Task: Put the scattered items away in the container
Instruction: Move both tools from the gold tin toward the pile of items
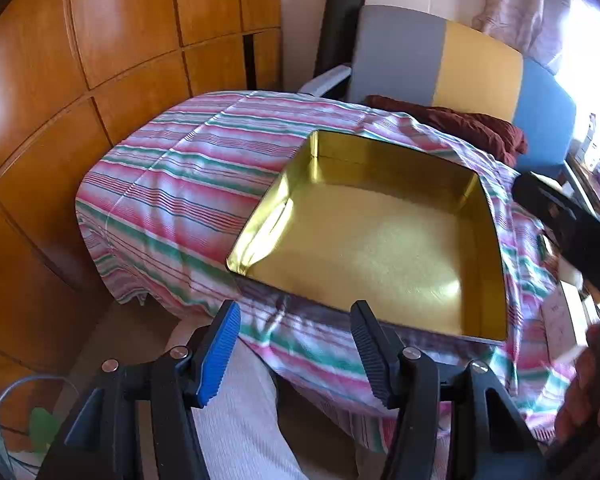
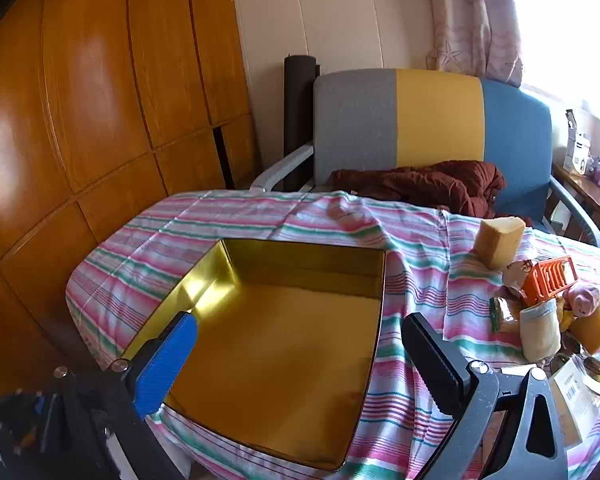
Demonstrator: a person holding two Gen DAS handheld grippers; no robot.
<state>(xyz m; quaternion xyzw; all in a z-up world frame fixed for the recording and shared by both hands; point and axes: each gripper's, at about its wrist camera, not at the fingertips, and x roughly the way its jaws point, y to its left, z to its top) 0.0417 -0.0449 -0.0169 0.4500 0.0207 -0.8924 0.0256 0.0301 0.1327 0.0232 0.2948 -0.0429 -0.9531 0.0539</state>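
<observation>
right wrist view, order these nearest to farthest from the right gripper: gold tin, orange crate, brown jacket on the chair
1. gold tin, directly beneath the open right gripper.
2. orange crate, in the pile off to the right.
3. brown jacket, on the chair seat beyond the striped cloth.

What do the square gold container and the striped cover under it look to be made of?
Square gold container: apparently thin sheet metal, a tin, with a glossy gold finish; its walls mirror the light and its rim is thin and crisp.
Striped cover: woven fabric, matte; it wrinkles and drapes over the edge.
</observation>
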